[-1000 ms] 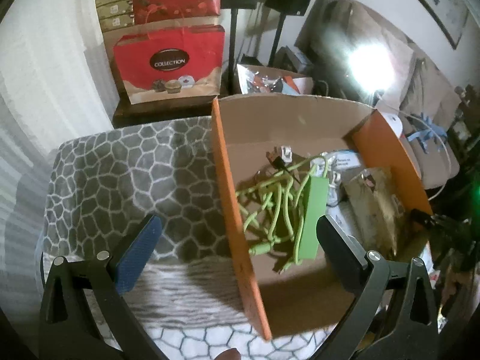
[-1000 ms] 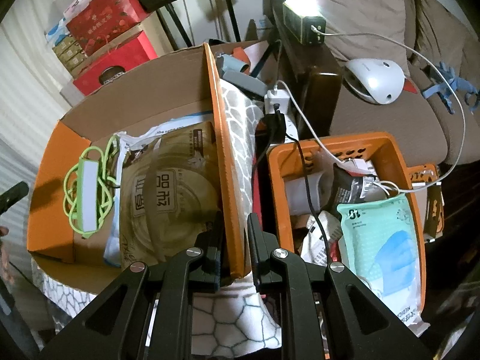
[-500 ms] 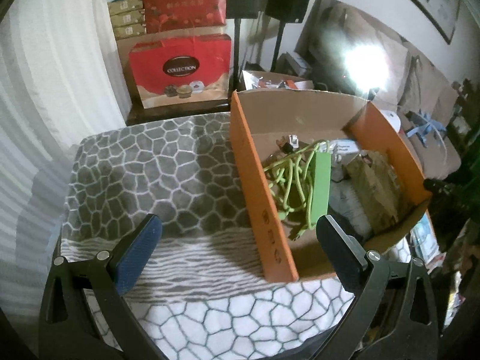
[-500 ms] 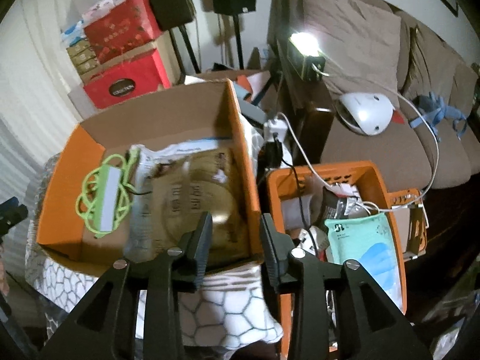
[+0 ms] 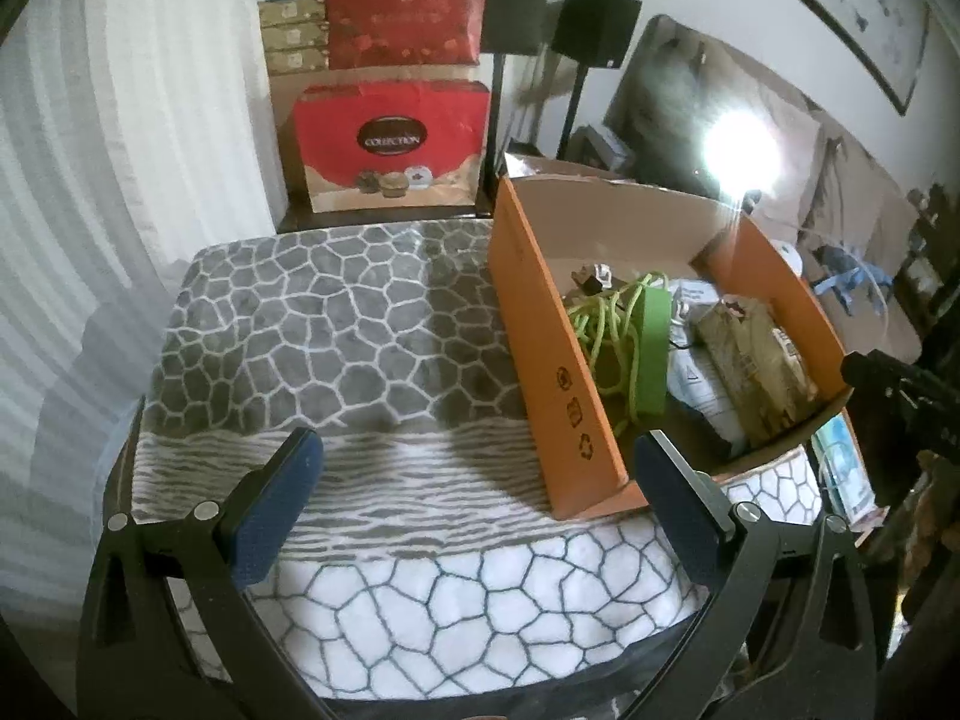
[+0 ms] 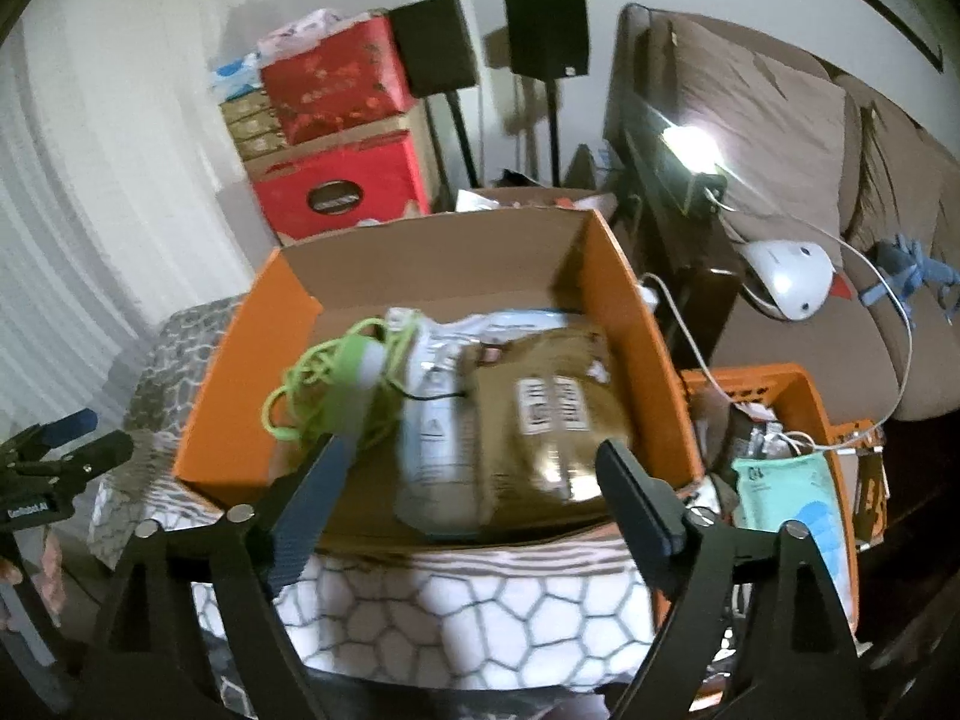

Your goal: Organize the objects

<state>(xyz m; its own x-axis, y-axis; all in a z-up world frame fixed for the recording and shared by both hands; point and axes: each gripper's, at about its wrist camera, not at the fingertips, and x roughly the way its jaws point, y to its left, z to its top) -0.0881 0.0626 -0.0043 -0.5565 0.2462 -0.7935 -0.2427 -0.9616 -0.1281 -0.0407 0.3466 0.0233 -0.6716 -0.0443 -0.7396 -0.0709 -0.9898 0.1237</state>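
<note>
An orange cardboard box [image 5: 558, 372] stands on the blanket-covered table [image 5: 336, 336], to its right side. Inside lie a green power strip with its coiled cord [image 5: 651, 348], a white pouch [image 6: 432, 420] and a brown packet [image 6: 552, 408]. My left gripper [image 5: 474, 492] is open over the bare blanket, left of and nearer than the box's corner. My right gripper [image 6: 477, 486] hovers before the box's near edge [image 6: 240, 372]; its jaws are opening and grip nothing. The left gripper [image 6: 99, 433] also shows at the far left of the right wrist view.
An orange basket [image 6: 804, 384] with a teal mask pack [image 6: 798, 498] and cables sits right of the box. Red gift boxes [image 5: 390, 138] and two black speakers on stands [image 5: 594, 18] stand behind. A sofa holds a white device [image 6: 786, 276] beside a bright lamp [image 6: 690, 141].
My right gripper let go of the box's orange side wall, opened wide and pulled back and up. My left gripper drew back from the box, so more blanket shows.
</note>
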